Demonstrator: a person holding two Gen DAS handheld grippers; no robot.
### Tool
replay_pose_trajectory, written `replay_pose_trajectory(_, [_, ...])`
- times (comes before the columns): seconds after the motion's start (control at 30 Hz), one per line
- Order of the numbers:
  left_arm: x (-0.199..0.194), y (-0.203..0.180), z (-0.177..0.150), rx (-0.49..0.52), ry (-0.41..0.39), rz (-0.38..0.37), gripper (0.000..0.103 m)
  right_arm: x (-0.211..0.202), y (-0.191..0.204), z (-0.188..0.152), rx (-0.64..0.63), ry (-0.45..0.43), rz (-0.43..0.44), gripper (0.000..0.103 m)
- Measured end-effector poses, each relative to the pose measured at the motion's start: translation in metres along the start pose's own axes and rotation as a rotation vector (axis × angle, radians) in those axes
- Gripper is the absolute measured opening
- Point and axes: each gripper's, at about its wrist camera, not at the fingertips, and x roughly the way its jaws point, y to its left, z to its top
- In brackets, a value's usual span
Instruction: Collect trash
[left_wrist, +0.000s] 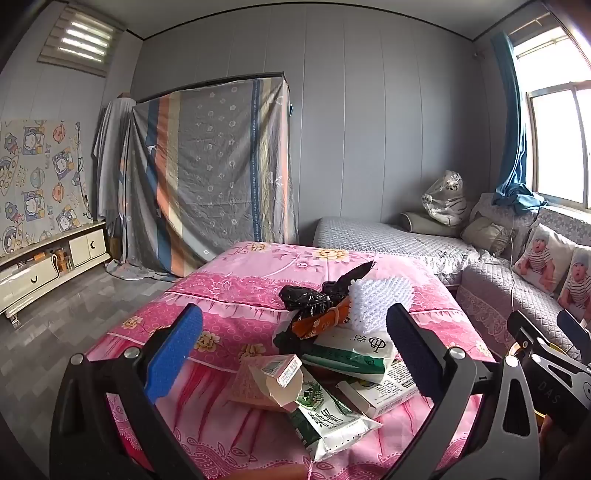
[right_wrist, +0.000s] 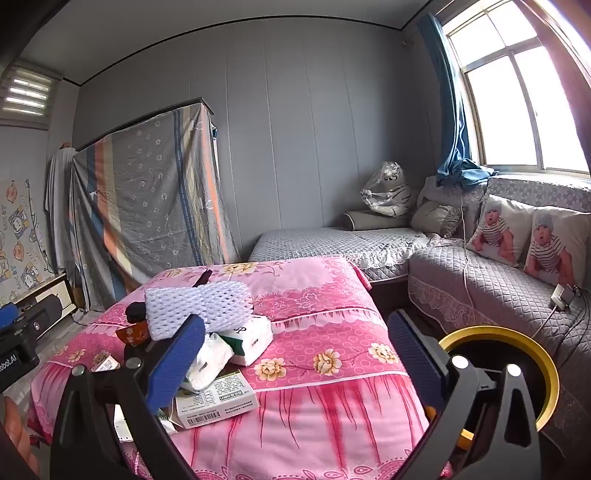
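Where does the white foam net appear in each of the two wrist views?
Left wrist view: the white foam net lies right of centre, behind the trash pile.
Right wrist view: it lies left of centre, on top of the pile.
Shared landmark: the pink flowered cloth beneath it.

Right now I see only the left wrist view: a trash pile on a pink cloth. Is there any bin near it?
Observer: Yes. A round bin with a yellow rim stands beside the pink cloth, on the sofa side.
Operator: Is the right gripper free?
Observer: The right gripper has its jaws wide open and grips nothing.
Operator: Anything on the sofa to avoid?
Observer: A white charger with cables lies on its seat.
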Motion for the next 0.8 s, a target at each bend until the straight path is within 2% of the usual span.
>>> replay_pose_trajectory(0.8, [-0.0020,0.0016,0.0000,0.005,0.008,-0.001,0.095,0.0003,-0.0023,0.0013,0.014,0.000,0.003,0.096])
